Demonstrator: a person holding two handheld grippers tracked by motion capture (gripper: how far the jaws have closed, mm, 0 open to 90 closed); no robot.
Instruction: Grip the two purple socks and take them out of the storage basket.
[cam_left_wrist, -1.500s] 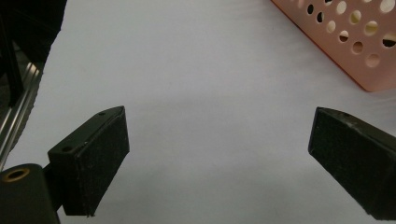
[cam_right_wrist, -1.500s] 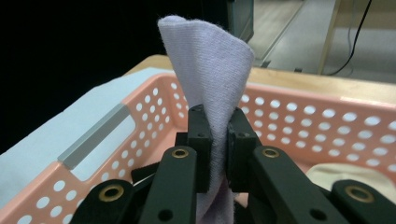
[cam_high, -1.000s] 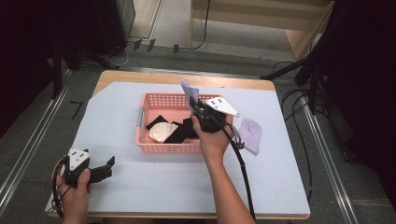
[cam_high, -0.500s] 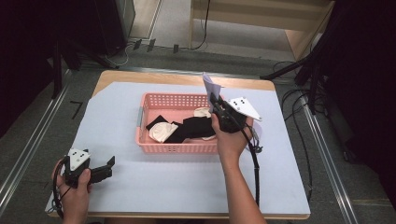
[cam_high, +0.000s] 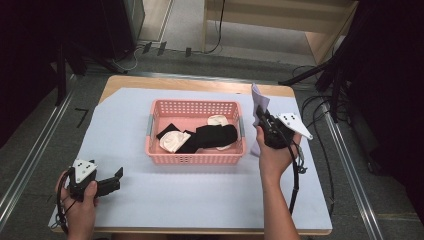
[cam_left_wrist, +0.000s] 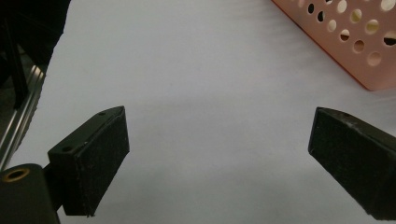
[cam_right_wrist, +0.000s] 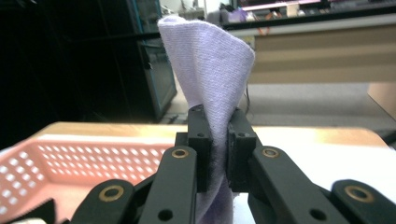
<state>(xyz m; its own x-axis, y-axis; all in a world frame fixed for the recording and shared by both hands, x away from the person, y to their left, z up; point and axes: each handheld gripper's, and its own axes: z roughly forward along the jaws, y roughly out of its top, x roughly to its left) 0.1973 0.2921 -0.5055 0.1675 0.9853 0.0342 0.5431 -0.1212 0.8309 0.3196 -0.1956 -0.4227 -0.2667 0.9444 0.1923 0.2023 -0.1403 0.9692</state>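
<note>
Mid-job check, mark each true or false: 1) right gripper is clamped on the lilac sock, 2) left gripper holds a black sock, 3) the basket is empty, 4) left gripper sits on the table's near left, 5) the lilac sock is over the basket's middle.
1) True: the right gripper is shut on the lilac sock.
2) False: the left gripper is open with bare table cover between its fingers.
3) False: the basket holds a black sock and white socks.
4) True: the high view shows it at the near left.
5) False: the sock is held off the basket's right end.
</note>
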